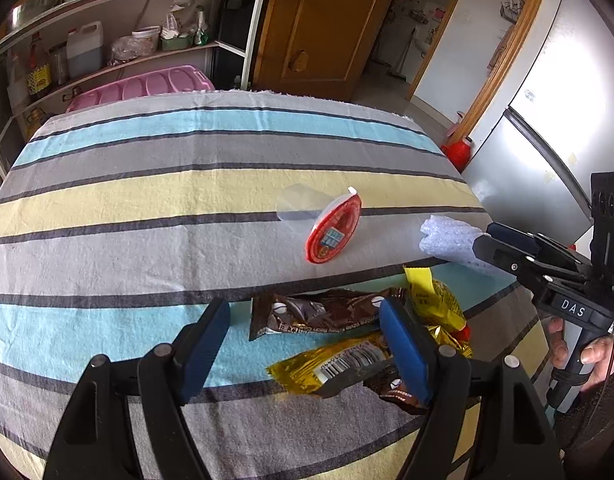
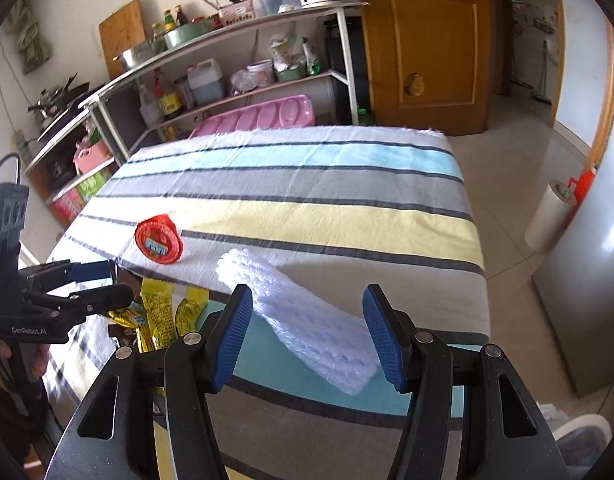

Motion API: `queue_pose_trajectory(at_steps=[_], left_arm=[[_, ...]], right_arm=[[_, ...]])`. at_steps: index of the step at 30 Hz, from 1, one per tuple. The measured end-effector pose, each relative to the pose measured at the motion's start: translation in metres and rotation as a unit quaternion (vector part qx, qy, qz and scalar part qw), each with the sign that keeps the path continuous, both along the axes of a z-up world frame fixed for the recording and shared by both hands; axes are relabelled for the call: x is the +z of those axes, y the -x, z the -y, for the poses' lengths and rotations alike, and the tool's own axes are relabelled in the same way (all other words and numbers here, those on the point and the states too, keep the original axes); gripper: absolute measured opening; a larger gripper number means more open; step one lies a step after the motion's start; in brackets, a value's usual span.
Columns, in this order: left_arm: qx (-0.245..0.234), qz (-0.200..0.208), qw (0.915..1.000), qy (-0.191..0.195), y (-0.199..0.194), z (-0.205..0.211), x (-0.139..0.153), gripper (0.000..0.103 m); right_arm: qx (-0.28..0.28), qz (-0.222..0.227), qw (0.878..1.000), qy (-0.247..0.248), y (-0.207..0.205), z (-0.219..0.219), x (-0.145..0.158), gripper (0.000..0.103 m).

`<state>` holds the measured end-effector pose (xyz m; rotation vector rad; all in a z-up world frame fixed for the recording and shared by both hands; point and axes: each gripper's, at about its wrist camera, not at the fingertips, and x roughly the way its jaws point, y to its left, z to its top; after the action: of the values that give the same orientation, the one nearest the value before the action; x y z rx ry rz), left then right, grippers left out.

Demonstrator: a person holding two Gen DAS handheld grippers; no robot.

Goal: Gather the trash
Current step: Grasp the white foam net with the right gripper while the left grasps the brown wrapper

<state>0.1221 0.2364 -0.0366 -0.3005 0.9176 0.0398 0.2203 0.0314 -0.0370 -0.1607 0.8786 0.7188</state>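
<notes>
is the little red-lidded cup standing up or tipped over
Tipped over. The cup lies on its side on the striped cloth, red lid facing sideways, clear body behind it.

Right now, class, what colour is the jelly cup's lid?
Red, with a small blue-and-white label; the jelly cup's lid shows best in the right wrist view.

on the table (image 1: 147, 208), cup (image 1: 333, 228) lies behind wrappers (image 1: 347, 332), foam sleeve (image 1: 447, 242) to their right.

red-lidded clear cup (image 1: 331, 229): tipped on its side | white foam sleeve (image 2: 307, 320): lying flat, apart | brown wrapper (image 1: 323, 314), gold wrappers (image 1: 435, 308): clustered together
</notes>
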Motion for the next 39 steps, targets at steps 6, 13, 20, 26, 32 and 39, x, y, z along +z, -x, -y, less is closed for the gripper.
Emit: queue_pose_trajectory(at_steps=[6, 13, 20, 26, 32, 39], left_arm=[[-0.01, -0.001, 0.9995, -0.031, -0.002, 0.011, -0.001, 0.077], [-0.02, 0.0, 0.9991, -0.038, -0.003, 0.016, 0.0, 0.064], [-0.013, 0.004, 0.9987, -0.049, 0.0, 0.018, 0.001, 0.058], [-0.011, 0.01, 0.9981, -0.06, 0.002, 0.018, 0.006, 0.008], [-0.006, 0.003, 0.9992, -0.039, 0.004, 0.014, -0.001, 0.008], [-0.001, 0.026, 0.9995, -0.019, -0.001, 0.005, 0.007, 0.057]], right_arm=[[0.002, -0.005, 1.0, 0.012, 0.001, -0.01, -0.007, 0.058], [-0.005, -0.014, 1.0, 0.001, 0.0, -0.005, -0.011, 0.047], [-0.01, -0.008, 1.0, 0.002, 0.003, -0.005, -0.011, 0.029], [-0.015, 0.001, 1.0, 0.004, 0.009, -0.003, -0.01, 0.024], [-0.015, 0.0, 1.0, 0.001, 0.011, -0.003, -0.01, 0.024], [-0.021, -0.004, 1.0, -0.008, 0.008, 0.001, -0.011, 0.024]])
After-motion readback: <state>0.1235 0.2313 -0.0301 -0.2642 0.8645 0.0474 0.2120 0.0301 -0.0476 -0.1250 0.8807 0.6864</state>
